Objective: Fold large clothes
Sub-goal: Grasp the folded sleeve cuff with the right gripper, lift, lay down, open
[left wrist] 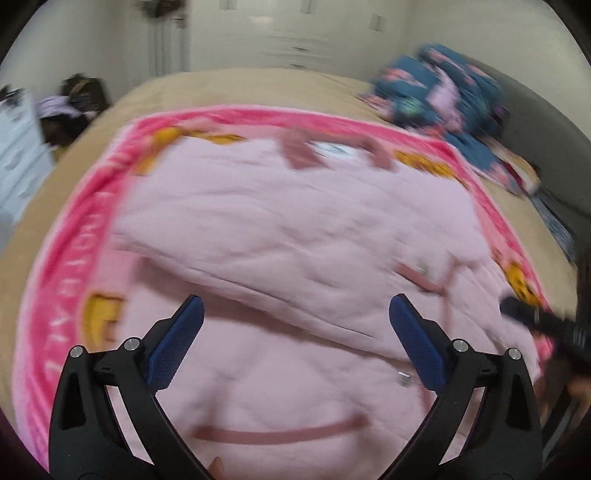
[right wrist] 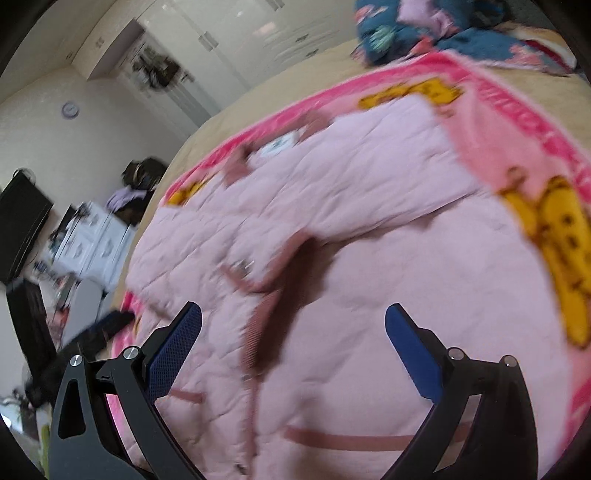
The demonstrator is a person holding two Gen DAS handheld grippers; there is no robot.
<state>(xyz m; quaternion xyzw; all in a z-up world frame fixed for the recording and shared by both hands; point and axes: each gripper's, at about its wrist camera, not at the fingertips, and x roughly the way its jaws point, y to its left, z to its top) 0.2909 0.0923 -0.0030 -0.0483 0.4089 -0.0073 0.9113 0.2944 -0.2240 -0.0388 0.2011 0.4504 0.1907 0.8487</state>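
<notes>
Both the left gripper (left wrist: 295, 306) and right gripper (right wrist: 293, 314) are hovering wide open, holding nothing, over the pink quilted jacket (left wrist: 295, 229) lying on the bed (left wrist: 229, 85).

You've got a tan-covered bed (left wrist: 229, 83) as the work surface. A bright pink blanket (left wrist: 77, 236) with yellow figures is spread flat on it. A crumpled blue patterned bundle (left wrist: 448, 101) sits on the far right side.

A wide bed (left wrist: 236, 83) with a tan cover is filling the room. White wardrobe doors (right wrist: 229, 33) are standing along the far wall, a round clock (right wrist: 70, 109) is hanging on the pale wall, and a white drawer chest (right wrist: 98, 240) is sitting beside the bed.
</notes>
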